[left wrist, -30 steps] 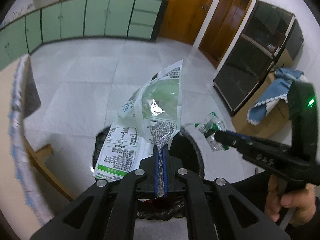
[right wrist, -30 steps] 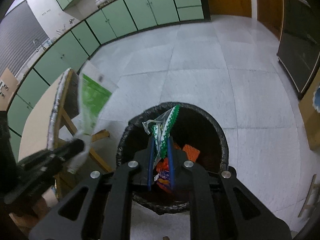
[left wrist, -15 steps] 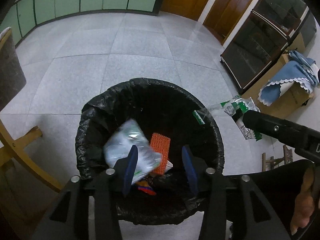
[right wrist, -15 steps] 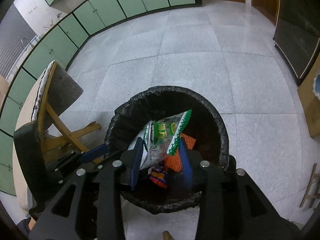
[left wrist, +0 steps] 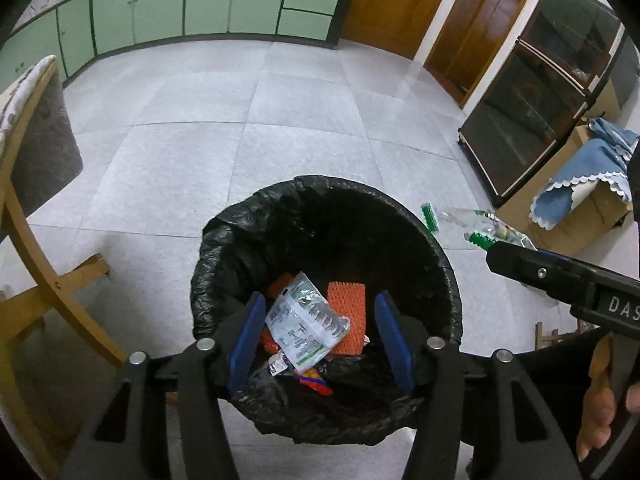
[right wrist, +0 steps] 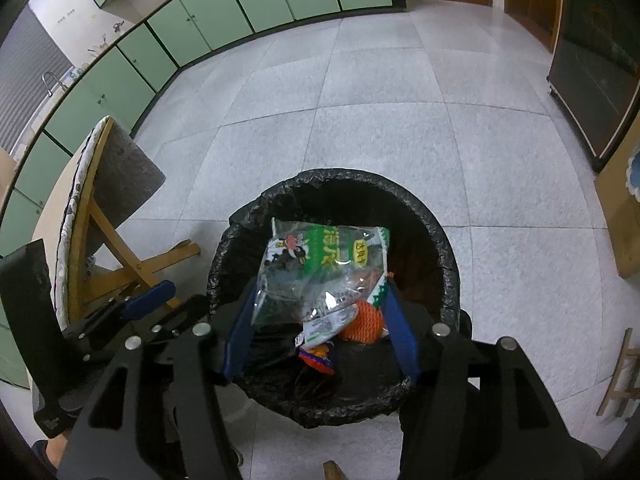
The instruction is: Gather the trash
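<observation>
- The left tool [left wrist: 320,336] is held over the bin [left wrist: 434,240], jaws spread wide, nothing gripped.
- A white and green wrapper [left wrist: 306,322] is seen lying inside the bin on other rubbish, beside an orange ridged piece [left wrist: 347,308].
- The right tool [right wrist: 318,318] is held over the same bin [right wrist: 440,240], jaws spread apart; a clear and green snack bag [right wrist: 320,268] is seen between the blue pads, over the bin's opening. Whether the bag is touched by the pads cannot be told.
- The bin is lined with a black bag and stands on the tiled floor [left wrist: 180,140], near a wooden chair [right wrist: 104,216].
</observation>
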Motion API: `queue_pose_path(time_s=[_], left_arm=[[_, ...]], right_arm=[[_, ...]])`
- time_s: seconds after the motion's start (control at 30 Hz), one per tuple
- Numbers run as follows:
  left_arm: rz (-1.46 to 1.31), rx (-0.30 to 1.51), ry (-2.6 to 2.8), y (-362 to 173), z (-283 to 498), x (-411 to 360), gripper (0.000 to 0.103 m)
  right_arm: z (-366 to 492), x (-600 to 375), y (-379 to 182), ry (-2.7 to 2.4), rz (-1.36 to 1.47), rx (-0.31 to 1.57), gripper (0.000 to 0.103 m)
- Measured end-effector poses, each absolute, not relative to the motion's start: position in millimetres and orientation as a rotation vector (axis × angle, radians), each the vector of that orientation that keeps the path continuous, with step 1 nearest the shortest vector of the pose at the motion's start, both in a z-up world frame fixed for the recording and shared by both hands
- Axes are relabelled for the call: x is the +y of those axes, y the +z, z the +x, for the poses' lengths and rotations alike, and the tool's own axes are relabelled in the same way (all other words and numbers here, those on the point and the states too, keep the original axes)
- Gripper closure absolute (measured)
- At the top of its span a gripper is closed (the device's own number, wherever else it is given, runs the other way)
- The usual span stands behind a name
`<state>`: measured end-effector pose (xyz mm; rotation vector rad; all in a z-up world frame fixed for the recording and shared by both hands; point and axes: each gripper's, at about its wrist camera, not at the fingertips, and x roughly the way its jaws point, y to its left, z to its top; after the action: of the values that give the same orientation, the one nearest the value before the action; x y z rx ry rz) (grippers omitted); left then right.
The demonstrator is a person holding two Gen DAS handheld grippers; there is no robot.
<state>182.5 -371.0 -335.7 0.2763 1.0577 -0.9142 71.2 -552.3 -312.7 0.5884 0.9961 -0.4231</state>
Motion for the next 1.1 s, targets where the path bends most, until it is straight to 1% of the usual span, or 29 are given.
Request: queue_pose_path(time_s=[0.13,0.17,0.2,0.27,0.33,0.43,0.63,0.83,0.9,0.97,1.0,1.03,1.07,1.1], left_arm=[[0.270,1.057,-0.907,-333,185,-368,0.047],[0.266,1.056,-0.905,-332,185,-366,0.047],[0.264,1.055,-0.905,-331,185,-365,0.047],[0.265,1.047,-0.903,-328,185,-361,0.047],[0.266,1.039,-0.897,-323,185,-356,0.047],[0.267,1.009,-0.890,-311,184,-345,0.047],[0.247,0.971,-0.883,-289,184,-332,0.047],[0.239,0.944,-0.876,-267,177,-320,0.046],[0.238,0.922,-0.870,-254,170,-312,0.045],[0.227,0.878,-0.847,-232,159,-298,0.037],[0.214,0.843,-0.827,-216,151,-286,0.035],[0.207,0.814,-0.810,-205,145,-277,0.029],[0.205,0.773,-0.783,-190,135,-266,0.021],[0.207,0.745,-0.760,-181,130,-258,0.018]], right_arm=[[72,-554,-314,-0.414,0.606,1.002,0.043],[72,-555,-314,-0.402,0.622,1.005,0.040],[72,-557,-316,-0.388,0.653,1.012,0.034],[69,-563,-321,-0.376,0.722,1.019,0.032],[69,-564,-317,-0.381,0.718,1.007,0.031],[67,-562,-310,-0.374,0.707,0.984,0.024],[61,-555,-299,-0.383,0.691,0.971,0.024],[47,-541,-278,-0.399,0.649,0.950,0.024],[38,-532,-262,-0.416,0.614,0.926,0.024],[29,-521,-242,-0.444,0.552,0.901,0.024],[24,-515,-231,-0.454,0.526,0.883,0.023],[18,-505,-215,-0.469,0.487,0.858,0.022],[13,-498,-203,-0.481,0.456,0.836,0.019],[5,-486,-184,-0.503,0.406,0.795,0.015]])
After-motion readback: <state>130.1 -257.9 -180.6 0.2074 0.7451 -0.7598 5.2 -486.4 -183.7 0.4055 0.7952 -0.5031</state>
